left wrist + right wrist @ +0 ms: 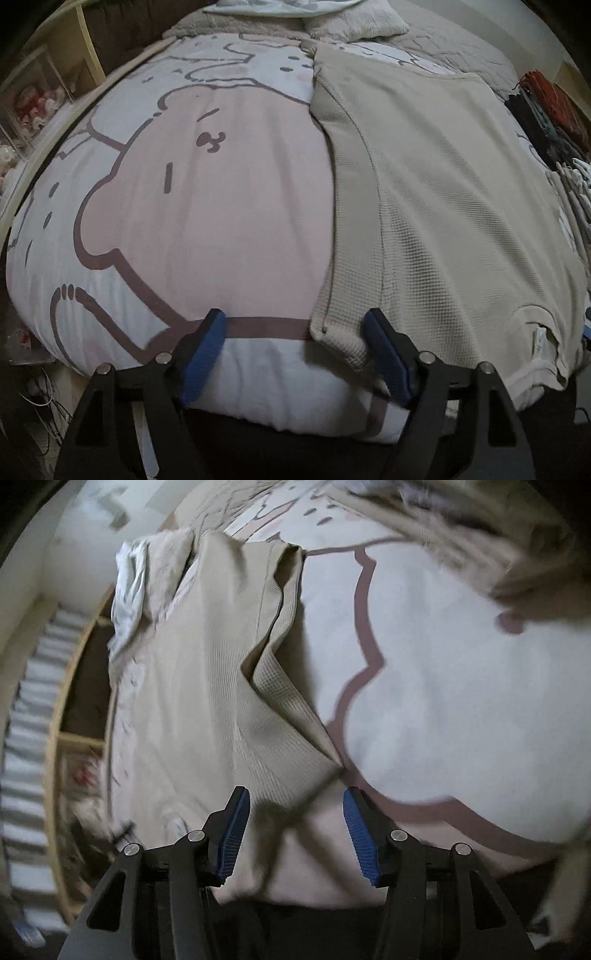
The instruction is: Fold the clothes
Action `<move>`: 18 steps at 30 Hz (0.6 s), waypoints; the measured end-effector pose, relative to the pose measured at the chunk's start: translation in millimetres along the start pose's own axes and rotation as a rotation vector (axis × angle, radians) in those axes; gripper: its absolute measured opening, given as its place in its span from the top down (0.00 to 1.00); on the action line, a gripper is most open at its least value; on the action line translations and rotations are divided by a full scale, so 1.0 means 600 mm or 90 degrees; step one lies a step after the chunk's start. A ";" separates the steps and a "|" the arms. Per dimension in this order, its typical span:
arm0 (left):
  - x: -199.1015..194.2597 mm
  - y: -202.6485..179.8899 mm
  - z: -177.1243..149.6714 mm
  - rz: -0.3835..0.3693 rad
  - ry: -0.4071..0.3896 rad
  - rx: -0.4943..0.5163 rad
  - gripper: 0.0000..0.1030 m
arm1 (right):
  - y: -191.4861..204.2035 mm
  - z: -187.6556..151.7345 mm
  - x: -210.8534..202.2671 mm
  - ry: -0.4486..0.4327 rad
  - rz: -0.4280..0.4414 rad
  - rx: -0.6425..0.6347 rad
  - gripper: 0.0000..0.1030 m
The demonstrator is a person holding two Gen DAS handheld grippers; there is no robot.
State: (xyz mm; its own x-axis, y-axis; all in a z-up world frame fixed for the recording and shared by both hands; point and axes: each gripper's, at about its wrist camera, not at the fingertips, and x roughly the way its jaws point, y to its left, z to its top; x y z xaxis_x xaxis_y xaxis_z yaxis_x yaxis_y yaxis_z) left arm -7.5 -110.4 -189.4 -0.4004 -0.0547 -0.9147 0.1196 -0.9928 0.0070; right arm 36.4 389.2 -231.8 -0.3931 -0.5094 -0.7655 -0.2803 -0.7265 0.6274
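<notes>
The left claw (293,326) stands wide at the bottom centre of the left wrist view, blue pads (201,360) apart. The near corner of the beige shirt (443,206) lies between them, up against the right-hand pad, but the pads do not press on it and nothing is held. The shirt lies flat on the right half of that frame, running from the claw up toward the top, on a bed cover (207,206) printed with a pink cartoon animal in brown outline. A white label shows at the shirt's neck, lower right. A pale pillow (354,22) lies at the top of the frame, a pile of dark and orange clothes (546,110) at the right edge, and shelves (44,92) at the upper left.

In the right wrist view the right claw (295,805) is partly open at the bottom centre, with nothing gripped; a folded point of the shirt (207,686) ends just above the gap between its pads (232,842). Here the shirt fills the left-centre of the frame, with a fold running diagonally from the upper centre down to that point. White and pink cover (461,701) fills the right side. The upper right corner is blurred fabric that I cannot make out, and a wooden frame (62,738) curves down the left edge
</notes>
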 end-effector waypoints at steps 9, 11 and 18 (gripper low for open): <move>-0.026 -0.030 -0.033 0.121 -0.003 0.082 0.98 | 0.063 -0.001 -0.031 -0.048 -0.152 -0.060 0.91; -0.014 0.007 -0.057 0.160 0.035 0.074 0.98 | 0.045 -0.012 -0.024 -0.027 -0.180 -0.072 0.91; -0.066 0.077 -0.063 0.102 0.013 -0.032 0.98 | 0.065 -0.017 -0.032 -0.067 -0.165 -0.083 0.37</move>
State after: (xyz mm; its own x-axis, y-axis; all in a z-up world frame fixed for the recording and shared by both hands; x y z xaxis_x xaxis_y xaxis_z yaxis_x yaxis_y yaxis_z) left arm 48.2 -150.1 -168.2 -0.3536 -0.2091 -0.9117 0.2262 -0.9649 0.1335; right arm 42.1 366.3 -194.1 -0.4137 -0.2533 -0.8744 -0.2718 -0.8823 0.3842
